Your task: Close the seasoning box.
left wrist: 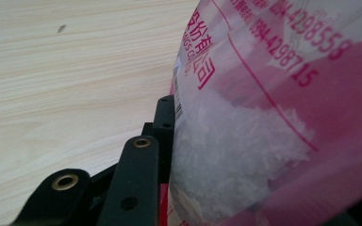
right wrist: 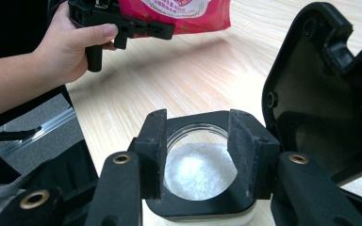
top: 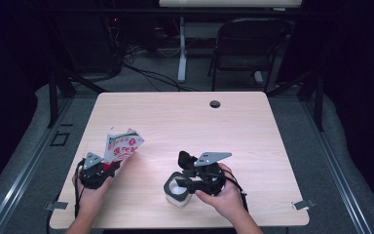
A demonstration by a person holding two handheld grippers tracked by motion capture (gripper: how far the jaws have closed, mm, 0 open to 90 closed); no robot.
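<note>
At near right of table (top: 185, 114): jar (top: 177, 194), upright, lid (right wrist: 330, 89) flipped open and standing at its far side, white granules inside. Right gripper (top: 191, 181) clamped on jar, one jaw on either side of the mouth, as seen in right gripper view. At near left: bag (top: 121, 145), red and white, held clear of the table, tilted up and toward the right. Left gripper (top: 108, 166) clenched on bag at its lower end; white crystals visible through the film in left gripper view. Bag and jar well apart. Key relation: jar lies right of bag and nearer; bag's long axis leans toward it. Judged next: carry bag right over mouth, tip. Spill risk if mouth missed.
</note>
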